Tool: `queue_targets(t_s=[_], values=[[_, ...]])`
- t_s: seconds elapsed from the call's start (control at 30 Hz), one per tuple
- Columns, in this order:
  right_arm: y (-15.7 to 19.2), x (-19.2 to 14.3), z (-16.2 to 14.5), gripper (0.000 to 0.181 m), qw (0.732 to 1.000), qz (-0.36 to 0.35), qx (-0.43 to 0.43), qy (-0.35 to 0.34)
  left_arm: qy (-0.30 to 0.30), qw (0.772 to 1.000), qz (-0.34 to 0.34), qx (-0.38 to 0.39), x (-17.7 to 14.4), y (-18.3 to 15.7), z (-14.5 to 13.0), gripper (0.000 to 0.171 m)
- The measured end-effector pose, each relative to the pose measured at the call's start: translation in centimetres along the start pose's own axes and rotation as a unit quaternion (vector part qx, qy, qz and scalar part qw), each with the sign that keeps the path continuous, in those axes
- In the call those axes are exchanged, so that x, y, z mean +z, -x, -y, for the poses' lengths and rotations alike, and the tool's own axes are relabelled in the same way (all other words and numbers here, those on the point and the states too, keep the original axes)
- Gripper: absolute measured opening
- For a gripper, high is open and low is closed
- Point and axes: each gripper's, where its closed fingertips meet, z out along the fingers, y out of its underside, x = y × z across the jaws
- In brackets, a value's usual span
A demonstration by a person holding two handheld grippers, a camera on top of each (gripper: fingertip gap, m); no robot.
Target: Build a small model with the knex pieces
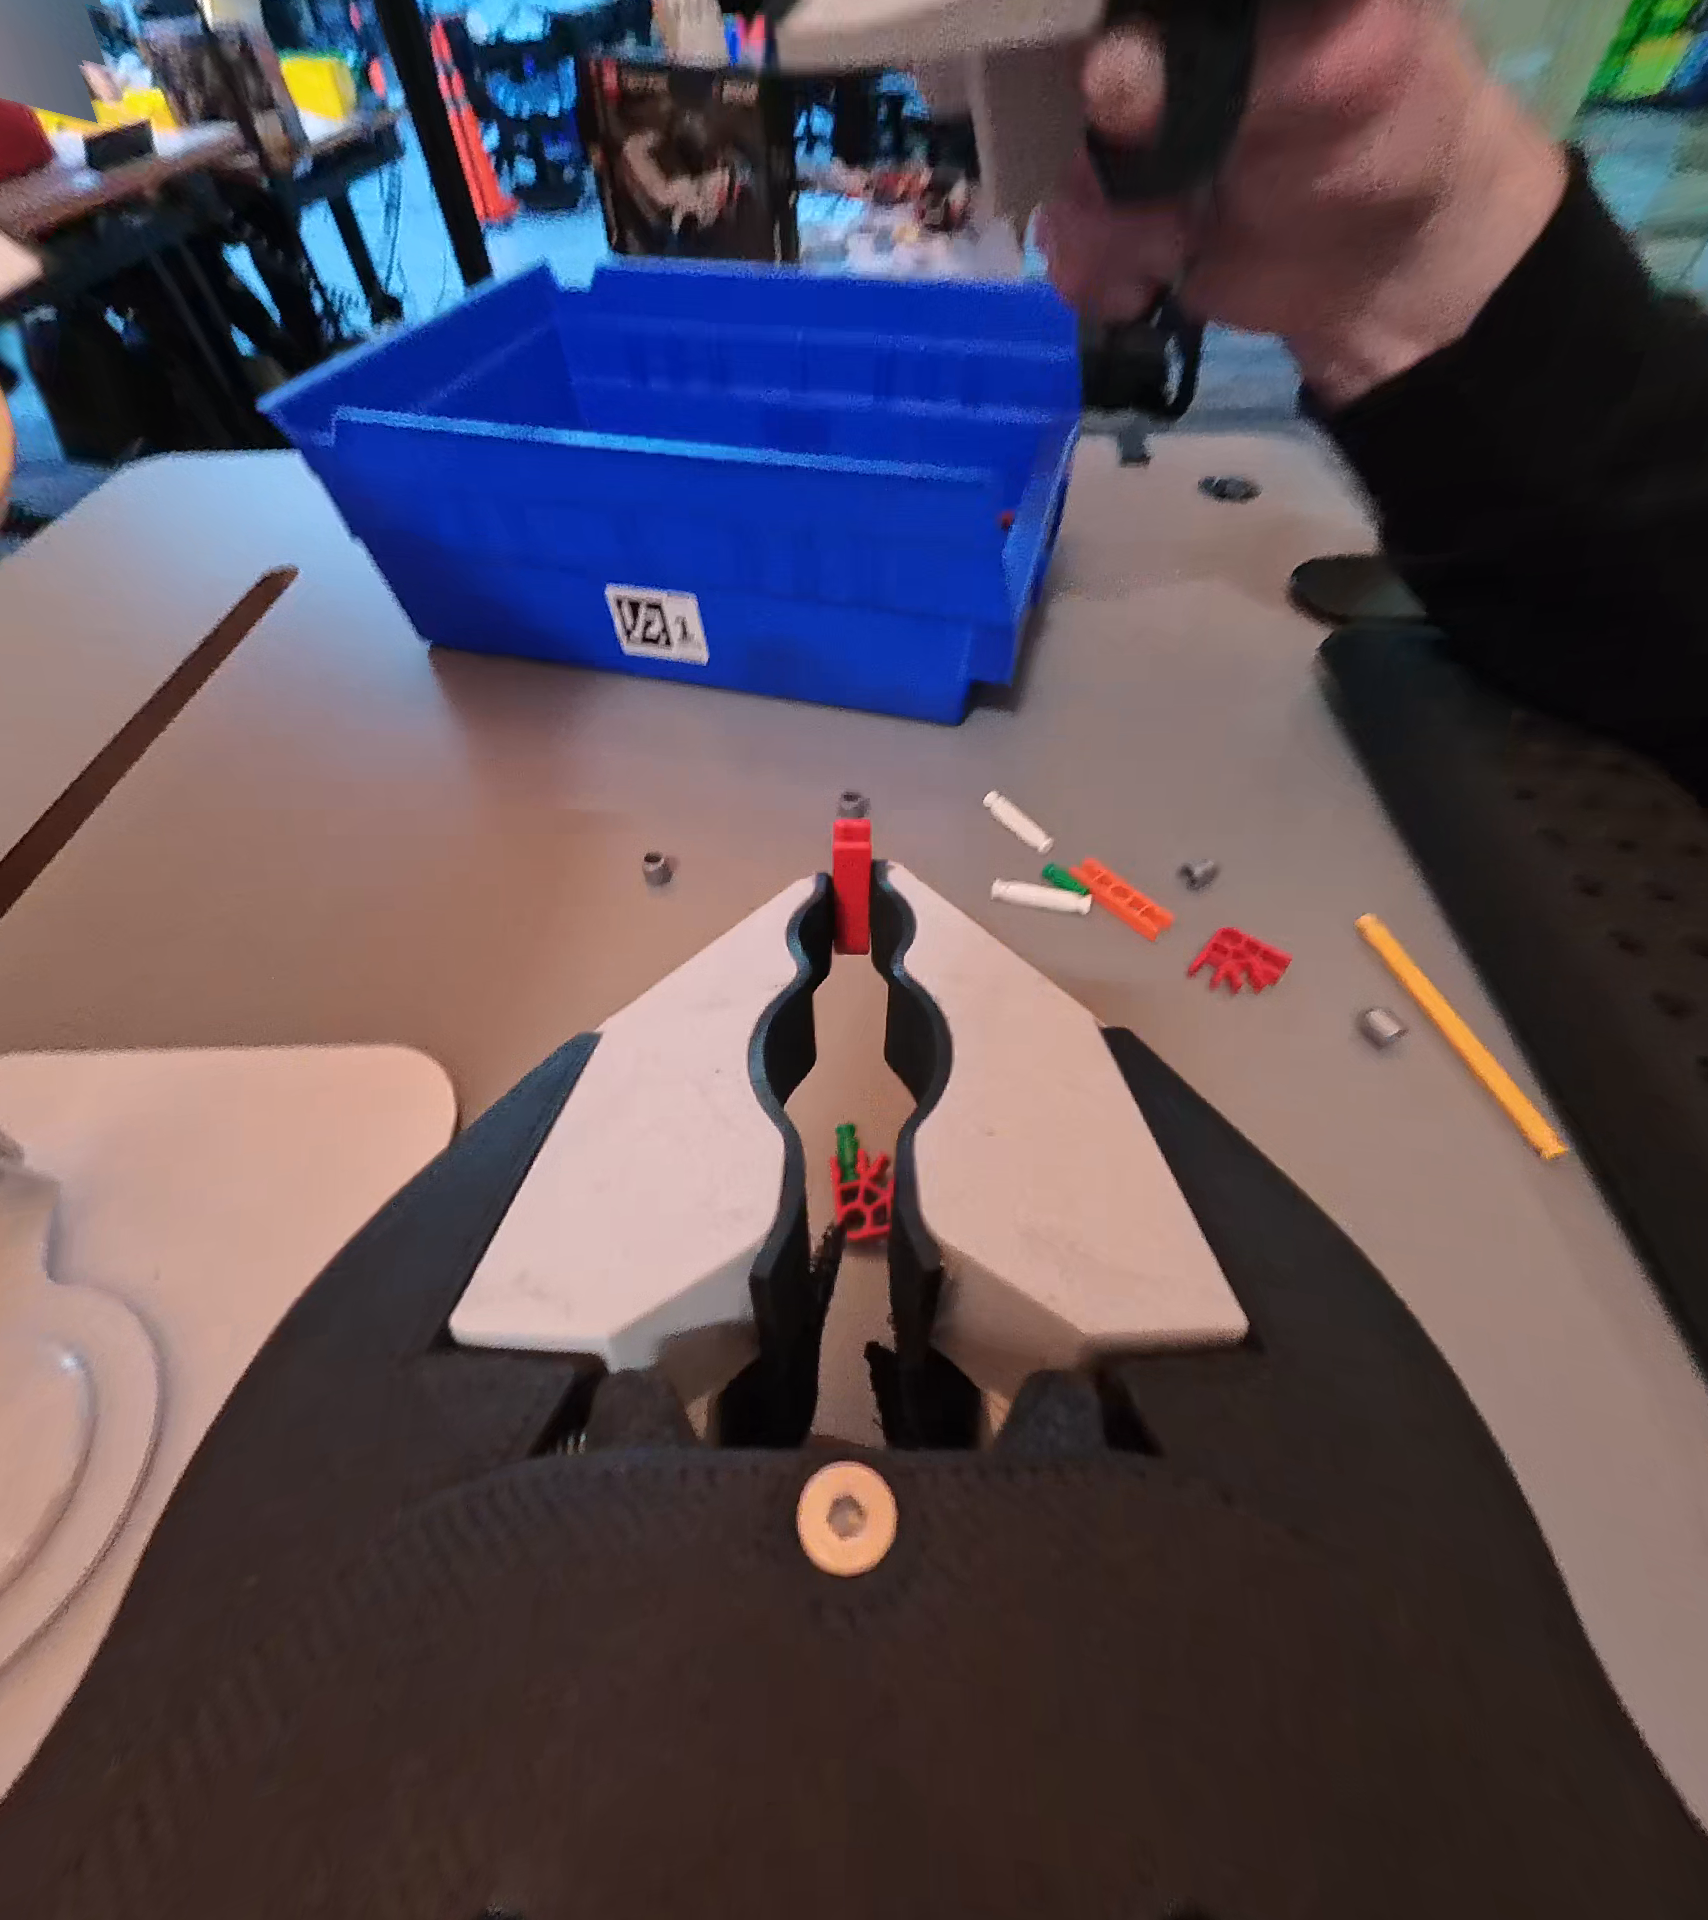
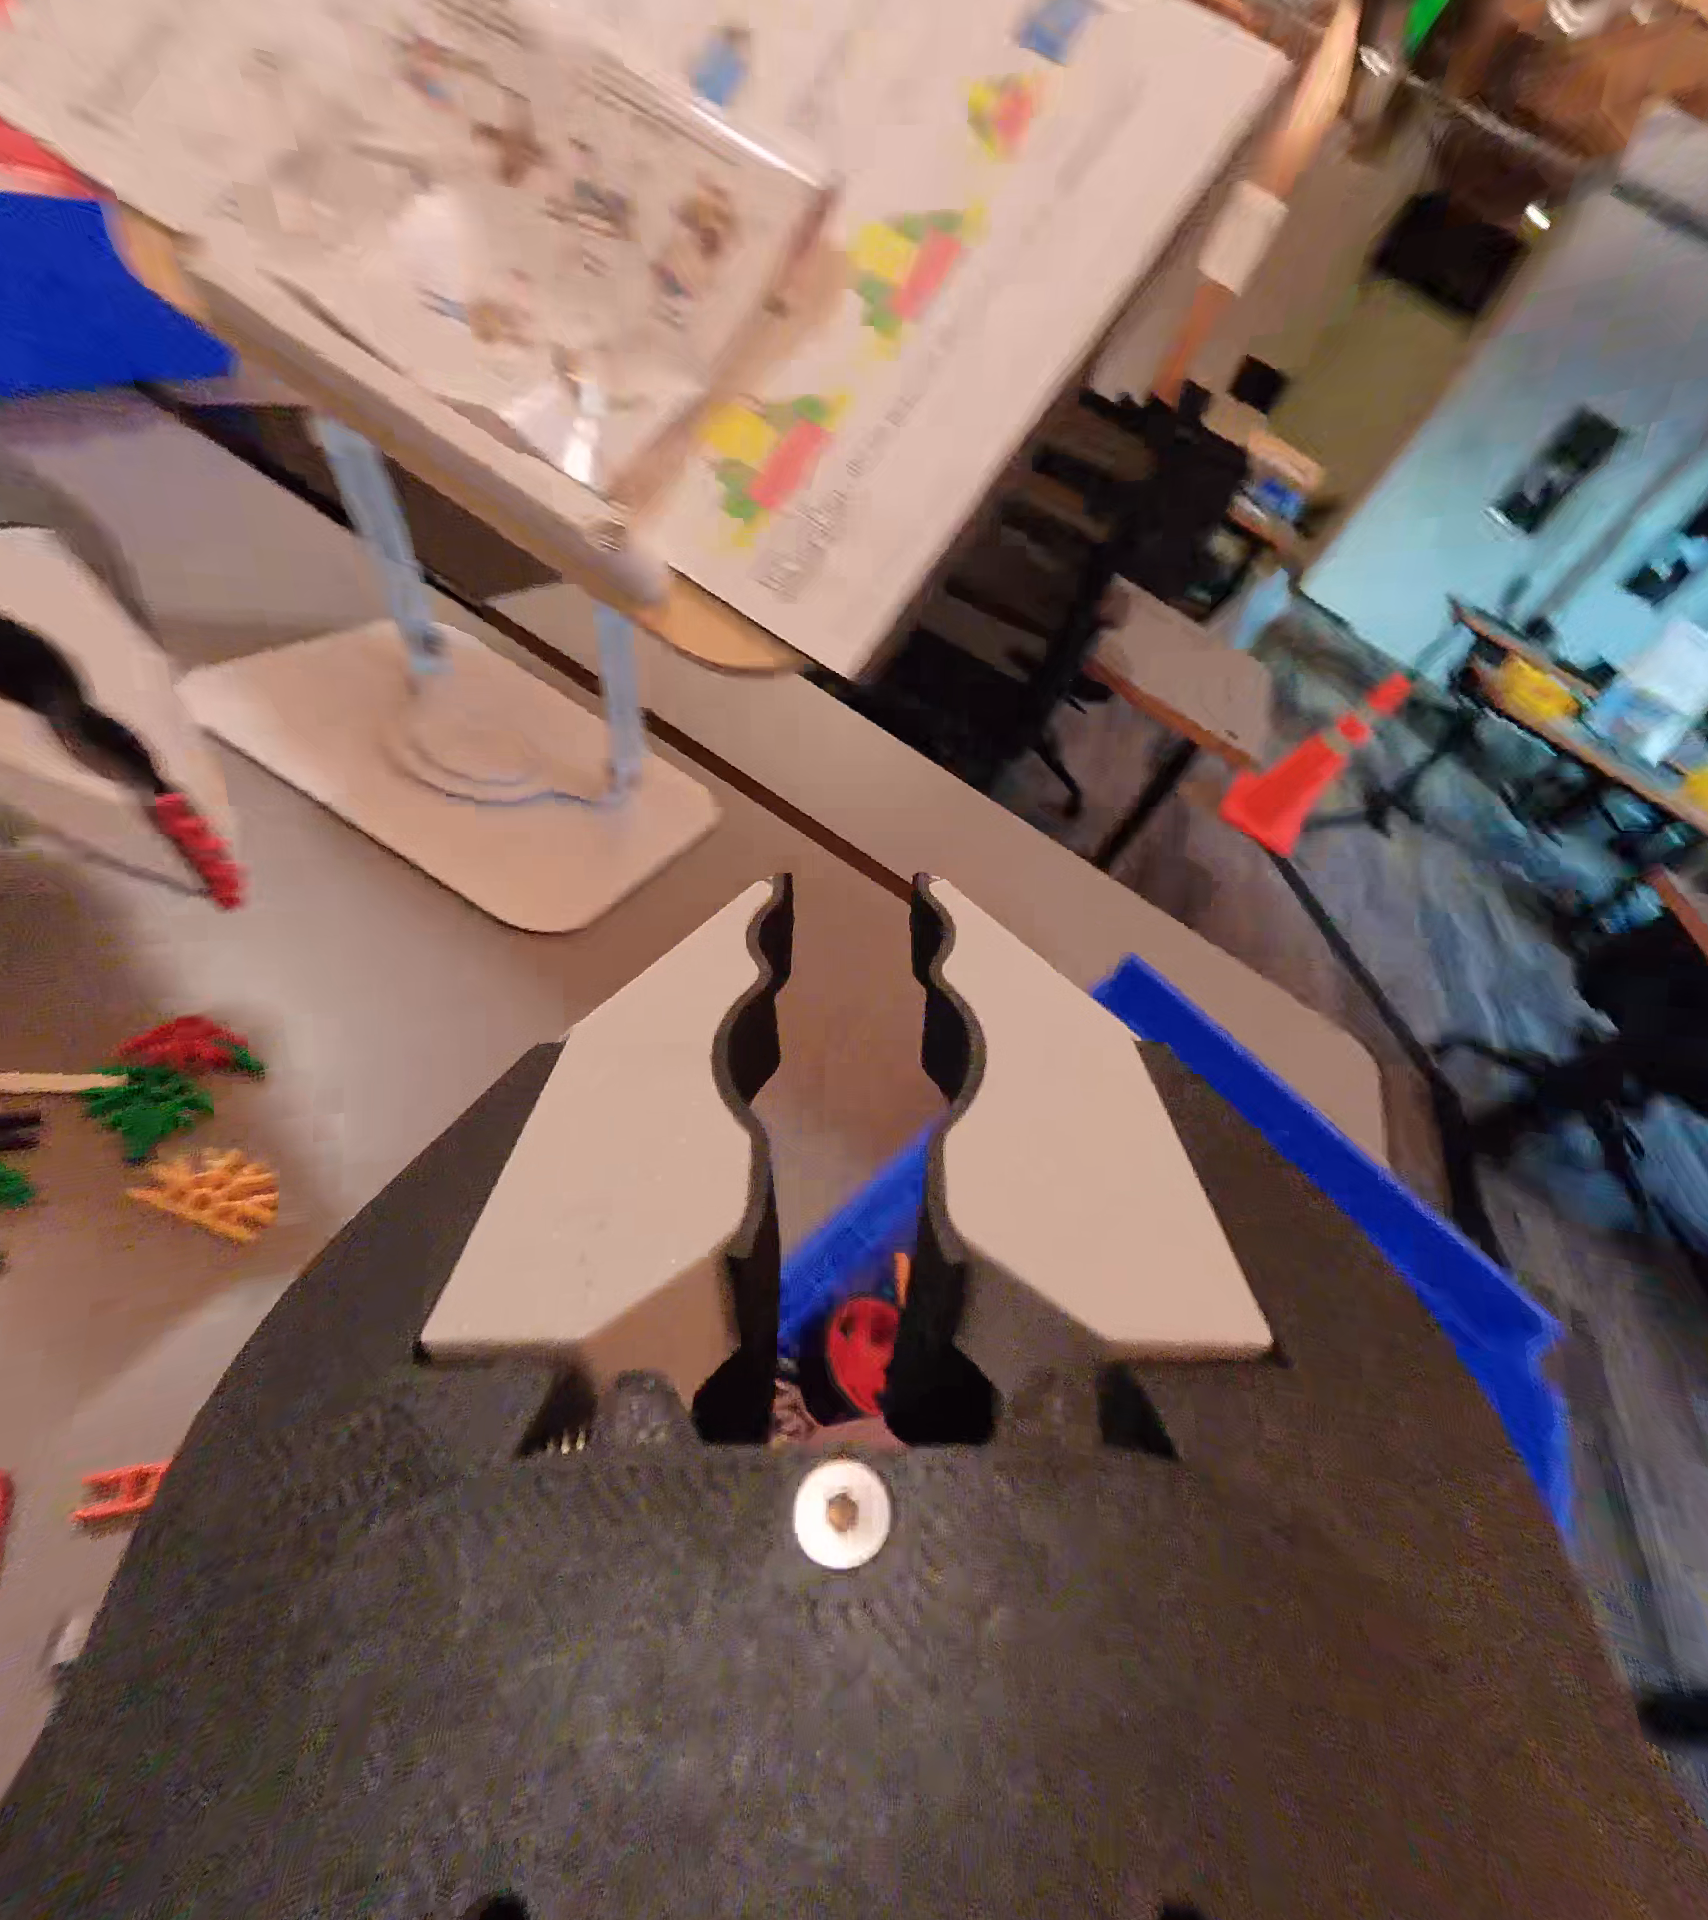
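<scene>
Sitting ahead of you on the grey table (image 1: 414,790) is a blue bin (image 1: 704,499). Your right gripper (image 2: 845,883) hangs parted and empty over another bin's rim (image 2: 1349,1174). Your left gripper (image 1: 852,883) pinches 1 red beam (image 1: 851,899) upright, near scattered pieces.

Right gripper (image 2: 850,894) empty, jaws parted, above blue bin (image 2: 1349,1184). Left gripper (image 2: 190,847) at far left pinching red piece (image 2: 197,847). Green, red, orange pieces (image 2: 206,1195) scattered on table (image 2: 414,997).
</scene>
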Motion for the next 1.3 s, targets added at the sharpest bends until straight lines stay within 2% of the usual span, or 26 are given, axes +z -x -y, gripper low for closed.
queue_targets(t_s=[0.07, 0.1, 0.17, 0.23, 0.4, 0.47, 0.67, 0.87, 0.97, 1.03, 1.17, 1.3], values=[[5.9, 0.2, 1.6, 0.021, 0.991, 0.118, -0.048, -0.026, -0.035, 0.999, -0.014, 0.000, -0.5, -0.5, 1.3, 0.004], [8.0, 0.6, 1.6, 0.024, 0.986, 0.151, -0.065, -0.024, -0.051, 0.999, -0.018, -0.001, -0.8, -0.7, 1.9, 0.004], [10.9, 1.8, 0.8, 0.027, 0.978, 0.192, -0.086, 0.002, -0.080, 0.996, -0.033, -0.004, -1.4, -1.1, 3.0, 0.004], [12.9, 2.7, 0.9, 0.026, 0.972, 0.220, -0.076, -0.008, -0.092, 0.995, -0.034, -0.001, -1.7, -1.2, 3.5, 0.004], [15.1, 3.6, 1.6, 0.017, 0.956, 0.292, 0.011, -0.027, -0.068, 0.995, -0.011, 0.079, -1.5, -2.0, 3.2, 0.003], [15.7, 3.4, 1.4, 0.007, 0.949, 0.314, 0.020, -0.030, -0.060, 0.994, -0.009, 0.094, -1.5, -2.4, 3.1, 0.004], [16.3, 3.0, 1.7, 0.004, 0.946, 0.321, 0.008, -0.041, -0.059, 0.992, -0.029, 0.110, -1.7, -3.2, 3.1, 0.004], [14.4, 2.9, 2.9, 0.003, 0.963, 0.263, -0.003, -0.059, -0.090, 0.991, -0.003, 0.102, -2.7, -2.0, 4.3, 0.006], [10.3, 2.0, 4.2, 0.003, 0.979, 0.184, 0.004, -0.089, -0.097, 0.991, 0.020, 0.095, -3.2, -0.8, 4.6, 0.006], [6.6, 1.1, 4.3, 0.003, 0.991, 0.104, -0.002, -0.089, -0.090, 0.991, 0.031, 0.093, -3.2, -0.2, 4.3, 0.006], [-1.1, -0.6, 1.4, 0.003, 0.998, -0.063, -0.021, -0.016, -0.061, 0.990, 0.053, 0.113, -2.9, 0.6, 3.7, 0.007], [-4.8, -1.1, -2.7, 0.004, 0.992, -0.110, 0.023, 0.051, -0.028, 0.988, 0.066, 0.139, -2.5, 1.0, 2.7, 0.008]])
